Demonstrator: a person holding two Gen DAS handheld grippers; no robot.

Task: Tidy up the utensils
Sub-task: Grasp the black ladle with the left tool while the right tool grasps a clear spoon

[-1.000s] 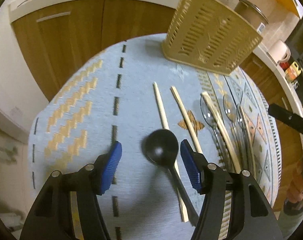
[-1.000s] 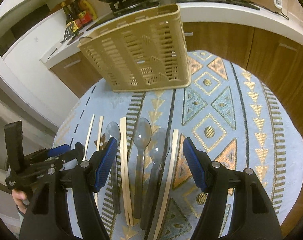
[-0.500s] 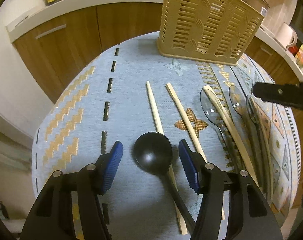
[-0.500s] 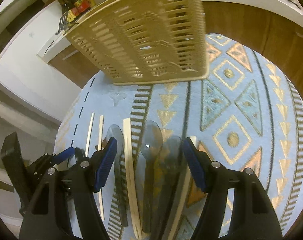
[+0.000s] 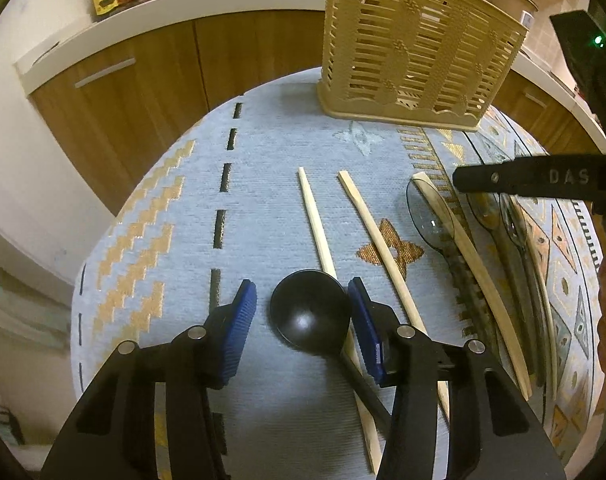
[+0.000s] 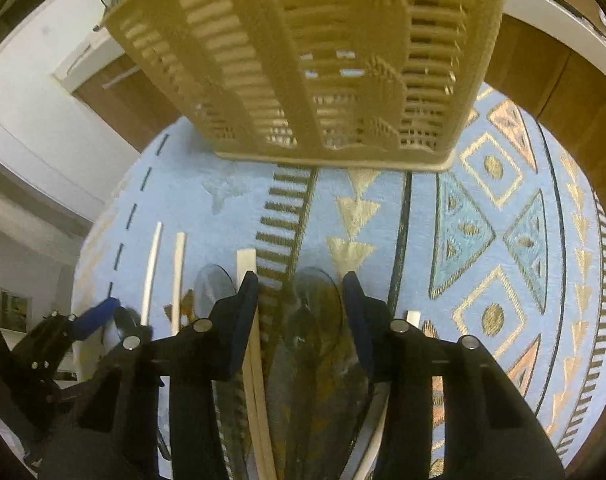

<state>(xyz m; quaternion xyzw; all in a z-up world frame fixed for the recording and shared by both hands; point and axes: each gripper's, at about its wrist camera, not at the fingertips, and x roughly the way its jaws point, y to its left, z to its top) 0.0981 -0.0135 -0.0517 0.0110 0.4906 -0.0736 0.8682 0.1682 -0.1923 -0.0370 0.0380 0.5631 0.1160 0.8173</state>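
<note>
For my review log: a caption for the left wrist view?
Open left gripper straddles black spoon bowl on patterned cloth, beige caddy behind.

Landmark = utensil basket [image 5: 419, 52], standing at the far edge of the tablecloth [image 5: 263, 152]. All utensils lie on the cloth in front of it, in a row. Ladle [image 5: 309, 314] front-left of the basket, nearest the camera, lying across a chopstick [image 5: 317, 220]. Second chopstick [image 5: 377, 236] beside that, basket-side. Clear spoons [image 5: 433, 220] and more sticks directly in front of the basket.
</note>
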